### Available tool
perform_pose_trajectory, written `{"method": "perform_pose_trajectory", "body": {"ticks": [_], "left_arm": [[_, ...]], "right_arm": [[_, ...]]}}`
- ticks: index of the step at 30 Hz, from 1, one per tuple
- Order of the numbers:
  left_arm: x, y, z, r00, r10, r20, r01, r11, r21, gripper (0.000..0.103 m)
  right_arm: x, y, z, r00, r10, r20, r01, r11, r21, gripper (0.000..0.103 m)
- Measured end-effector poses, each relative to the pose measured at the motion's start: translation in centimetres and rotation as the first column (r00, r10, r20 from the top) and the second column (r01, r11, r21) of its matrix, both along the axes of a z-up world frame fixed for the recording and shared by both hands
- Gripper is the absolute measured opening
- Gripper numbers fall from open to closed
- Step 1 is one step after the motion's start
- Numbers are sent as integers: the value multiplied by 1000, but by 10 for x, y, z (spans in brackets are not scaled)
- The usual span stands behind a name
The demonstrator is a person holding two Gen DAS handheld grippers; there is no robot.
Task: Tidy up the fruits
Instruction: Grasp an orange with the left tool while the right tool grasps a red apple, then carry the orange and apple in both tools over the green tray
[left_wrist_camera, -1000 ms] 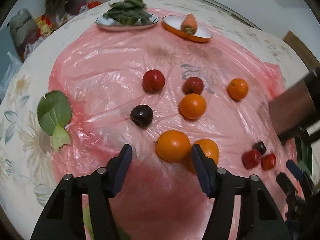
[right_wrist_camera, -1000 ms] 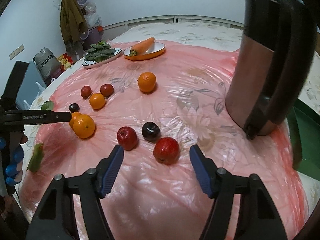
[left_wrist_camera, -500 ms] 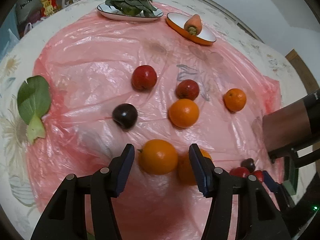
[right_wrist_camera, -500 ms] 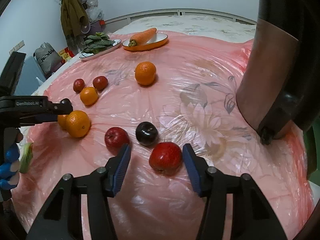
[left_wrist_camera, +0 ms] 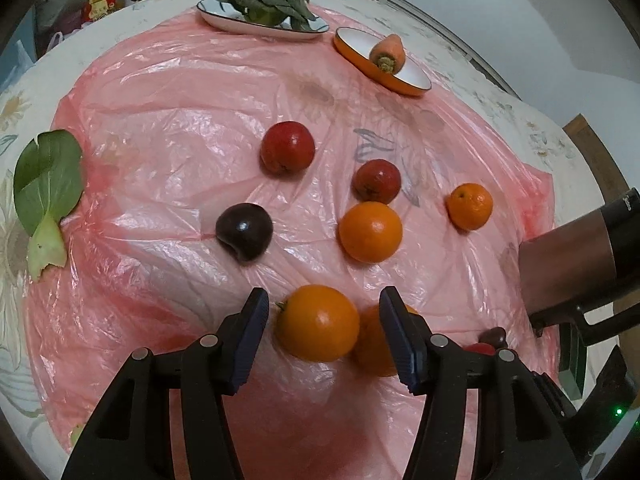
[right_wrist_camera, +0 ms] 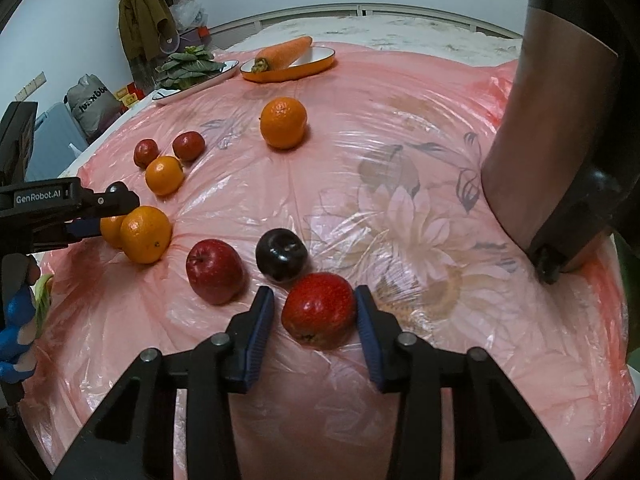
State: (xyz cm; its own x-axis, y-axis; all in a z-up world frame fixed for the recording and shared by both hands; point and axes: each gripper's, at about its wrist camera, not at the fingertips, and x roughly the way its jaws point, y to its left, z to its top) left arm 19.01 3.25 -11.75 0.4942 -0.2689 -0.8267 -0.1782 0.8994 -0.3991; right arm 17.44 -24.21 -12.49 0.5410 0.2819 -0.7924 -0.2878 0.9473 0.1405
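Note:
Fruit lies scattered on a pink plastic sheet (left_wrist_camera: 168, 92). My left gripper (left_wrist_camera: 325, 290) stands open astride an orange (left_wrist_camera: 318, 328), with gaps at both pads; a second orange (left_wrist_camera: 374, 344) sits just behind it. In the right wrist view the left gripper (right_wrist_camera: 124, 204) reaches in from the left over that pair of oranges (right_wrist_camera: 146, 234). My right gripper (right_wrist_camera: 314, 288) straddles a red apple (right_wrist_camera: 320, 310); its jaws are closing, and a narrow gap still shows at the left pad. Beside it lie another red apple (right_wrist_camera: 214, 272) and a dark plum (right_wrist_camera: 282, 254).
A copper kettle (right_wrist_camera: 560, 140) stands close on the right. Further back lie a lone orange (right_wrist_camera: 283, 122), one more orange (right_wrist_camera: 164, 174) and two small red fruits (right_wrist_camera: 146, 152). An orange dish with a carrot (right_wrist_camera: 284, 54) and a plate of greens (right_wrist_camera: 192, 68) sit at the far edge. A loose leaf (left_wrist_camera: 46, 184) lies left.
The right gripper's jaws have narrowed a lot and it has sunk over the red apple. The left gripper has rolled a little and now has the orange between its fingers.

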Motion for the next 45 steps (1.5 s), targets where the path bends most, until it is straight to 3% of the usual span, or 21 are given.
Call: {"method": "perform_pose_trajectory", "body": {"ticks": [7,11,13,15,20,23,28,40,45], "left_arm": [[-8,14,-12,1000,10,29,-7,994,-110,57],[-12,16,-13,997,-42,63,48,993,-110,57],[-13,21,-12,997,-49,59,55,992,-117,40],[-14,27,-14,997,-60,56,67,988,-136,38],[-15,10,-5,991,-115,65,117,993,-15,37],[-18,0,4,986,-147,79,142,988,63,36],[-28,-2,19,983,-144,115,130,984,120,36],[-46,7,45,981,-126,148,115,990,79,36],[-65,-5,66,971,-172,169,157,983,97,36]], "right_arm": [[0,2,-1,1000,0,2,0,1000,-8,41],[0,1,-1,1000,-4,2,4,1000,0,37],[0,0,-1,1000,-6,3,6,1000,6,36],[0,0,-1,1000,-6,5,6,1000,0,36],[-1,0,-1,1000,-9,7,9,1000,-12,34],[-1,1,0,1000,-12,9,12,1000,-18,25],[-6,-6,9,999,-24,23,23,1000,12,25],[-30,-30,33,997,-61,46,57,996,74,25],[-51,-49,50,994,-81,67,76,993,86,25]]}}
